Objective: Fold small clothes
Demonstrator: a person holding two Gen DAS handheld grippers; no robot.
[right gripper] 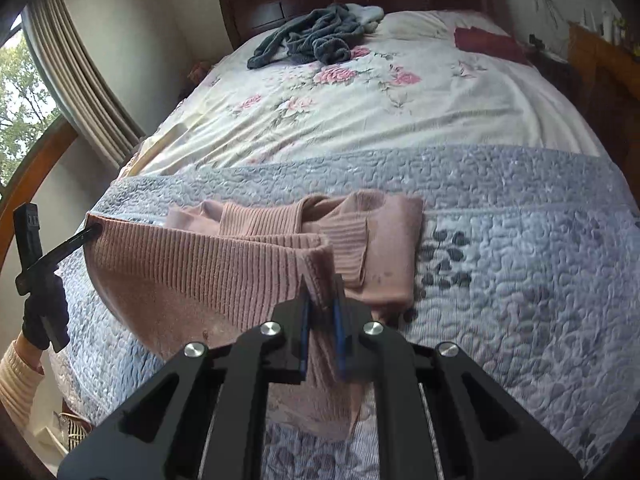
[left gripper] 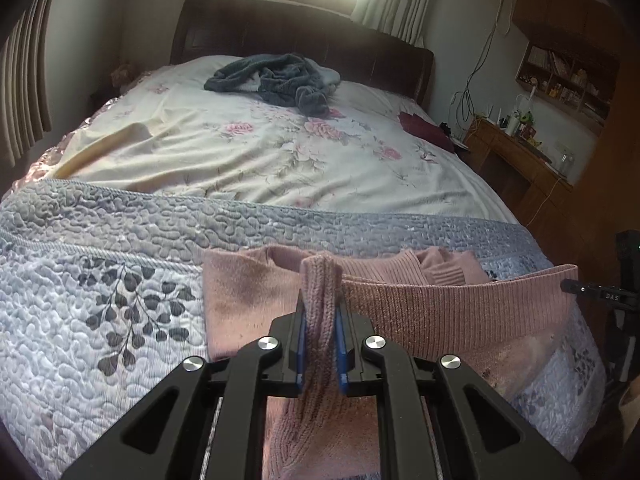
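A pink knit sweater lies on the quilted blue-grey bedspread at the foot of the bed. My left gripper is shut on a bunched corner of its ribbed hem, lifted off the bed. In the right wrist view the same sweater stretches leftward, and my right gripper is shut on the other hem corner. The hem is pulled taut between both grippers. The left gripper shows at the far left edge, held by a dark-gloved hand. The sleeves and collar lie folded on the bedspread beyond.
A floral sheet covers the bed beyond the quilt. A crumpled dark grey garment lies near the headboard, with a dark red cloth at the right edge. A wooden desk stands on the right. Curtains hang left.
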